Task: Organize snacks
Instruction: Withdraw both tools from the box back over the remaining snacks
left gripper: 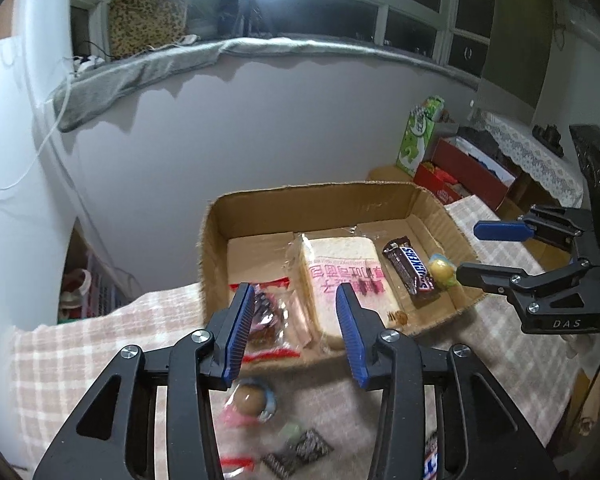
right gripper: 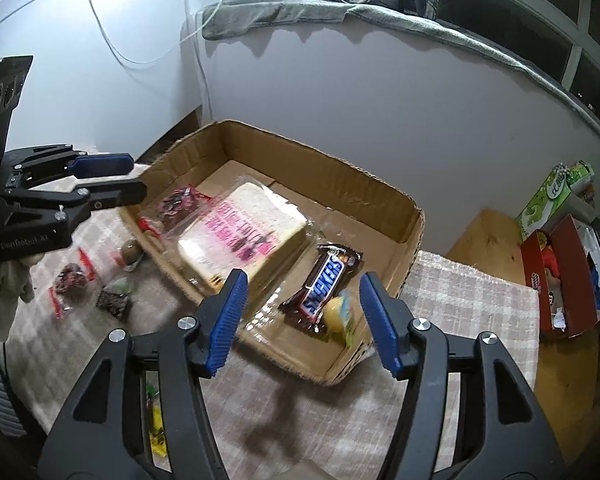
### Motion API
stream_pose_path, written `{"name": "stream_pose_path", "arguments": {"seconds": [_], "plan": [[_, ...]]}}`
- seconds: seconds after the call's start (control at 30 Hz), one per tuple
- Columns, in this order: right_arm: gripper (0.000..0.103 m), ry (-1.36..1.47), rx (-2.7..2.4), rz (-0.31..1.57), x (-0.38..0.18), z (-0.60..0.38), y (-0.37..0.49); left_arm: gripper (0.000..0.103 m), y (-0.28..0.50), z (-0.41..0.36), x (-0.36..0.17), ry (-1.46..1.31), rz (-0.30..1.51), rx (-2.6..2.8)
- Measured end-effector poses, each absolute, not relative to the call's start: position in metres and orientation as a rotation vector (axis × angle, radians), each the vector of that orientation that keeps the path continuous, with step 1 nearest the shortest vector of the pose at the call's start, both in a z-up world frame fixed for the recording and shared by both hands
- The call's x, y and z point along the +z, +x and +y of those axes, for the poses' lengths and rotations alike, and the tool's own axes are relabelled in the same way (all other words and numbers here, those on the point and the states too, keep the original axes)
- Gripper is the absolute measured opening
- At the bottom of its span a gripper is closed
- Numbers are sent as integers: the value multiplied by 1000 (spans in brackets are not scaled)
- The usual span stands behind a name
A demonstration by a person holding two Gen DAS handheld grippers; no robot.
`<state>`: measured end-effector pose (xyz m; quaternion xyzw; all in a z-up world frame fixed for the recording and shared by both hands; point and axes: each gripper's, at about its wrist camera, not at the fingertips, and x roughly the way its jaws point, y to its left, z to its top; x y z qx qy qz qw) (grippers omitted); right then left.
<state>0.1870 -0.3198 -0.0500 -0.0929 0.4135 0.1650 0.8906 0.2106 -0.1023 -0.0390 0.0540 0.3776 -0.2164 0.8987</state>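
Note:
A shallow cardboard box [left gripper: 320, 202] [right gripper: 340, 168] sits on a checked cloth. Inside lie a wrapped bread loaf [left gripper: 340, 276] [right gripper: 244, 228], a Snickers bar [left gripper: 410, 270] [right gripper: 324, 280], a yellow round candy [left gripper: 440, 270] [right gripper: 334, 310] and a red-edged snack bag [left gripper: 270, 312] [right gripper: 178, 204]. My left gripper [left gripper: 296, 332] [right gripper: 134, 178] is open and empty above the box's near edge. My right gripper [right gripper: 300, 320] [left gripper: 468, 250] is open and empty over the box's right end, near the candy.
Loose snacks lie on the cloth in front of the box: a brown round candy [left gripper: 250, 400] [right gripper: 132, 250], dark small packets [left gripper: 300, 450] [right gripper: 114, 300], a red-edged bag [right gripper: 70, 280]. A red box [right gripper: 564, 276] and a green carton [left gripper: 418, 136] stand to the right.

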Motion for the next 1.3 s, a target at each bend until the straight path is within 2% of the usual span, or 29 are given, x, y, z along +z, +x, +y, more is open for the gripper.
{"name": "stream_pose_path", "arguments": {"seconds": [0.17, 0.37, 0.93, 1.0, 1.07, 1.13, 1.23, 1.3], "plan": [[61, -196, 393, 849, -44, -314, 162, 48, 188, -70, -23, 80, 746, -410], [61, -194, 439, 862, -49, -306, 136, 49, 162, -29, -19, 25, 728, -345], [61, -127, 440, 965, -113, -288, 55, 49, 104, -3, -86, -71, 801, -248], [58, -86, 437, 984, -120, -289, 51, 49, 102, -5, -92, -71, 803, -244], [50, -80, 426, 999, -127, -288, 49, 49, 103, -9, -97, -61, 814, -241], [49, -89, 423, 1007, -131, -284, 48, 49, 105, -11, -102, -52, 826, -239], [39, -100, 428, 1017, -136, -279, 47, 49, 113, -14, -112, -36, 852, -226], [38, -104, 423, 1016, -138, -277, 47, 49, 115, -15, -116, -34, 861, -219]]}}
